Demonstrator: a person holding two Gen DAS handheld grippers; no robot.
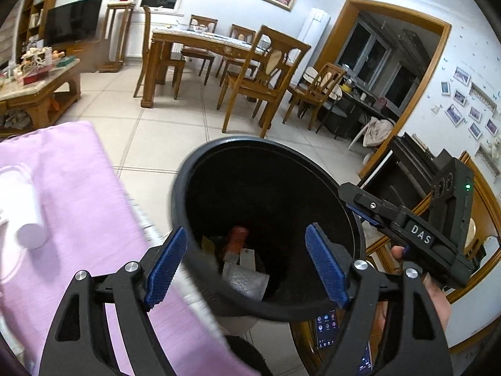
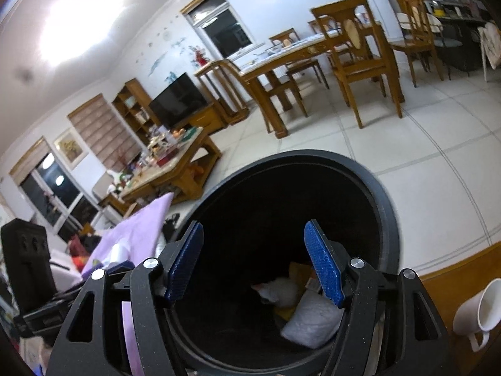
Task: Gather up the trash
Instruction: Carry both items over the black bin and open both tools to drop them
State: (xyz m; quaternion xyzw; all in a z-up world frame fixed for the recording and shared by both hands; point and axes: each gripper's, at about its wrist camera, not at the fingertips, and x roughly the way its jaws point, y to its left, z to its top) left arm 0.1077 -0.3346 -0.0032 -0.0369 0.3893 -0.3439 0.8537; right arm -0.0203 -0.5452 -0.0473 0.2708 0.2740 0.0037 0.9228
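Observation:
A black round trash bin stands on the floor beside a table under a purple cloth. At its bottom lie a silver wrapper and an orange-brown piece. My left gripper hovers over the bin's near rim, jaws wide, nothing between the blue pads. In the right wrist view the bin holds a crumpled white tissue and a white packet. My right gripper is open above them, empty. A blurred white cup lies on the cloth.
A white mug sits at the lower right by a wooden edge. A lit phone shows below the bin. Farther off are a dining table with chairs and a cluttered coffee table on the tiled floor.

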